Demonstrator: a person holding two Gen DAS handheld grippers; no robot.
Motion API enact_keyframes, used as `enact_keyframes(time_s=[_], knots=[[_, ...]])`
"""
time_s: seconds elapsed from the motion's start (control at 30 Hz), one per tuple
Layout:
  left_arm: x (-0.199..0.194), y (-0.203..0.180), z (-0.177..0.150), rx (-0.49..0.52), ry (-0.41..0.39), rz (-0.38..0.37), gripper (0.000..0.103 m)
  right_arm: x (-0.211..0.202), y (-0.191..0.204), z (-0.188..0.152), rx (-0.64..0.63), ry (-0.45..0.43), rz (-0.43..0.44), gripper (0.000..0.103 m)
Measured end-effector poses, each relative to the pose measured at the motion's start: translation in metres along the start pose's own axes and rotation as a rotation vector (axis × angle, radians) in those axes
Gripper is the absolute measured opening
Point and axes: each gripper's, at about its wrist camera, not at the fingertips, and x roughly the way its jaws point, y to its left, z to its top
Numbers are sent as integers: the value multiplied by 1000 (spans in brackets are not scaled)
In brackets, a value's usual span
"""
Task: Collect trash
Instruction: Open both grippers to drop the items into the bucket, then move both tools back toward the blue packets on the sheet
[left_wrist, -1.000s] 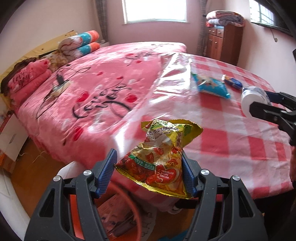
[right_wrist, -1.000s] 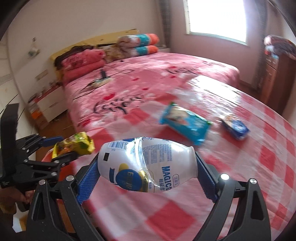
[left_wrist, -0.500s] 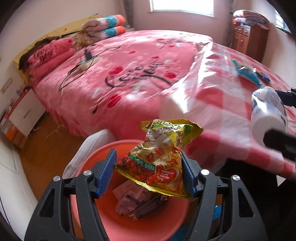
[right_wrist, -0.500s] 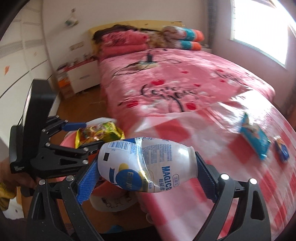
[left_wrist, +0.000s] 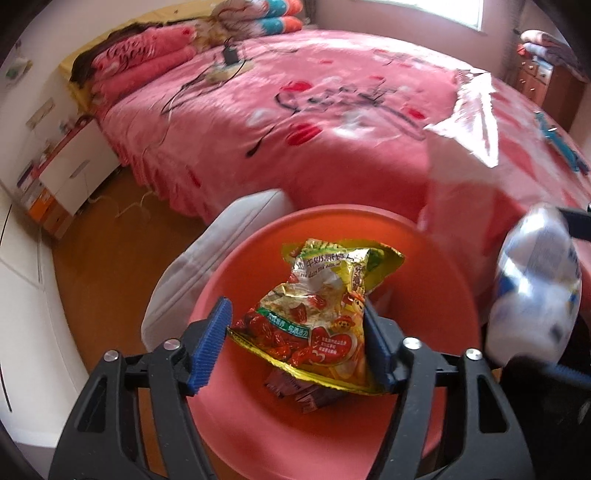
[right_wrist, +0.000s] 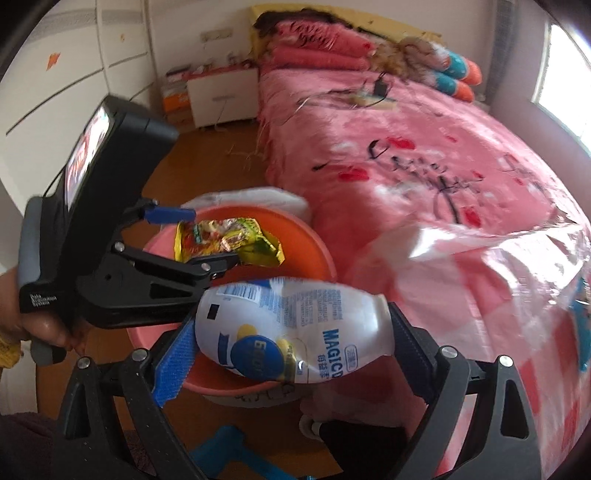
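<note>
My left gripper (left_wrist: 295, 343) is shut on a yellow-green snack bag (left_wrist: 317, 314) and holds it above an orange-red basin (left_wrist: 258, 424) on the floor. Dark wrappers (left_wrist: 299, 389) lie in the basin. My right gripper (right_wrist: 291, 343) is shut on a crushed white plastic bottle (right_wrist: 291, 328) with blue print, held over the basin's near rim (right_wrist: 221, 387). The bottle also shows in the left wrist view (left_wrist: 535, 291), to the right of the basin. The left gripper with the snack bag (right_wrist: 225, 240) shows in the right wrist view.
A bed with a pink blanket (left_wrist: 332, 110) stands behind the basin. A table with a red-checked cloth under clear plastic (right_wrist: 517, 295) is to the right, with a blue wrapper (left_wrist: 561, 144) on it. A white stool (left_wrist: 207, 266) sits beside the basin. A white nightstand (right_wrist: 221, 96) stands far left.
Both grippers have swung left and down from over the table to over the basin, still holding the snack bag and the bottle. The basin has come fully into view.
</note>
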Motion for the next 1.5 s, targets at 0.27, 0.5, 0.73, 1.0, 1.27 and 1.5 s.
enact_keyframes(time_s=[0.27, 0.5, 0.73, 1.0, 1.27, 1.5], knots=[[5, 5, 1, -15, -2, 41, 84, 14, -9, -14, 91, 42, 18, 93], [-8, -6, 17, -5, -57, 39, 84, -13, -20, -25, 145, -23, -4, 94], [-24, -28, 31, 46, -111, 30, 86, -36, -30, -36, 177, -67, -43, 94], [-41, -51, 43, 85, -153, 16, 89, -64, -49, -46, 249, -129, -71, 95], [-55, -72, 52, 116, -183, 13, 89, -94, -71, -59, 323, -193, -106, 96], [-69, -94, 60, 158, -209, 23, 89, -117, -89, -71, 379, -247, -130, 96]])
